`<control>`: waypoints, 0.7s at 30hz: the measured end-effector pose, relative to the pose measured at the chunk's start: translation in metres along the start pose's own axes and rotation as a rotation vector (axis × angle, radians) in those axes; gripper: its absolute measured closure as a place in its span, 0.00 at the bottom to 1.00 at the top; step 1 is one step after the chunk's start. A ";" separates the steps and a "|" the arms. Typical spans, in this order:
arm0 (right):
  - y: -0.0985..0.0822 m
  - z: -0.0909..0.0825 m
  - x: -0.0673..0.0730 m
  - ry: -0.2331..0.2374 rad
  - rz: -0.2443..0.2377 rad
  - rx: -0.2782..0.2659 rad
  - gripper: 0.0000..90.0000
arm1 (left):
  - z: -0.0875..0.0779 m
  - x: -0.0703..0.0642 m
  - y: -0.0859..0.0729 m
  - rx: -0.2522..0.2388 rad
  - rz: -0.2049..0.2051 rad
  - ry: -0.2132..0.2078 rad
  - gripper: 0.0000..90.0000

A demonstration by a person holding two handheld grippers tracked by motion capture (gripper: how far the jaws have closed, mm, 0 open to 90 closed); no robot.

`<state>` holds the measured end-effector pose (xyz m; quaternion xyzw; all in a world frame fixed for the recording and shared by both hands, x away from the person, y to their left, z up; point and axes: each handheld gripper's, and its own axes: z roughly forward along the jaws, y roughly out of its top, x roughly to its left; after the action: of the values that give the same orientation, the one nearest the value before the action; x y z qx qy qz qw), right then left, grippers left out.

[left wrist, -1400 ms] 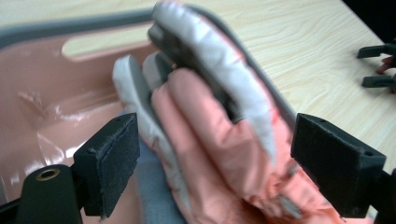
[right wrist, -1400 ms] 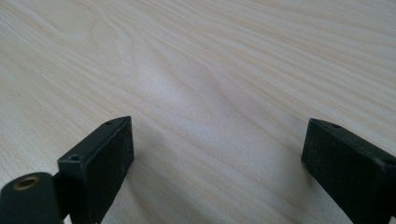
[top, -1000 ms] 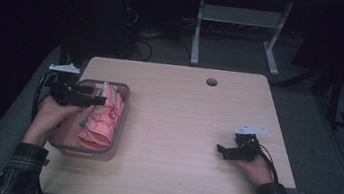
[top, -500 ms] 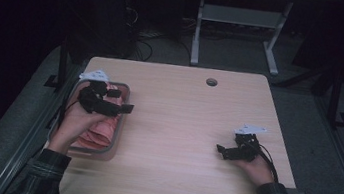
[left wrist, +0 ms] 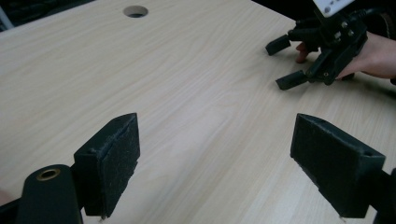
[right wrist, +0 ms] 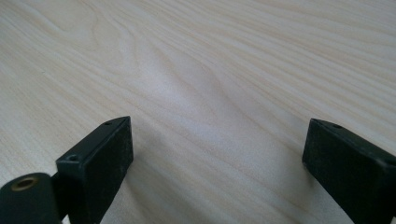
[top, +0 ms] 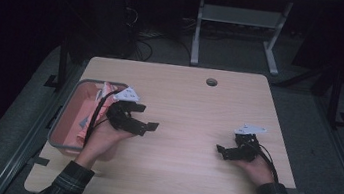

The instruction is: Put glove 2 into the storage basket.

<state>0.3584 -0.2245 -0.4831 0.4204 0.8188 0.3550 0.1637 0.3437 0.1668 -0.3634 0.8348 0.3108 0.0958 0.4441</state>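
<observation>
My left gripper [top: 148, 128] hangs open and empty over bare wood, just right of a grey tray [top: 58, 125] of pink, folded-looking pieces [top: 82, 110]. In the left gripper view its two black pads [left wrist: 112, 163] stand wide apart with only tabletop between them. My right gripper [top: 222, 152] rests low at the table's right side, pointing left, also open and empty. It appears in the left gripper view as well, at the top right [left wrist: 281, 64], a hand behind it. The right gripper view has its own jaws spread [right wrist: 219, 144] over plain wood.
The light wooden table [top: 179, 178] has a round cable hole [top: 211, 81] near its far edge, also seen from the left gripper [left wrist: 135, 10]. The tray sits along the left edge. Beyond the table stand a metal frame [top: 240, 20] and dark floor.
My left gripper has moved right, from over the tray's pink pieces out onto bare table, still holding nothing. The right gripper has stayed where it was.
</observation>
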 end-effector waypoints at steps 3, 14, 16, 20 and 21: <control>0.000 0.000 0.000 0.000 -0.001 0.000 0.09 | 0.010 -0.010 -0.004 0.002 0.011 -0.001 0.17; 0.000 0.000 0.000 0.003 -0.002 0.002 0.09 | 0.054 -0.040 -0.027 0.073 0.080 -0.004 0.17; 0.000 0.000 0.000 0.003 0.003 0.005 0.09 | 0.060 -0.041 -0.032 0.077 0.080 -0.011 0.17; 0.000 0.000 0.000 0.002 -0.002 0.002 0.09 | 0.074 -0.043 -0.043 0.096 0.084 -0.022 0.17; 0.000 0.000 0.000 0.003 -0.001 0.003 0.09 | 0.076 -0.042 -0.046 0.107 0.092 -0.023 0.17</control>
<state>0.3583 -0.2244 -0.4830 0.4196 0.8198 0.3544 0.1623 0.3239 0.1082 -0.4402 0.8718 0.2717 0.0897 0.3977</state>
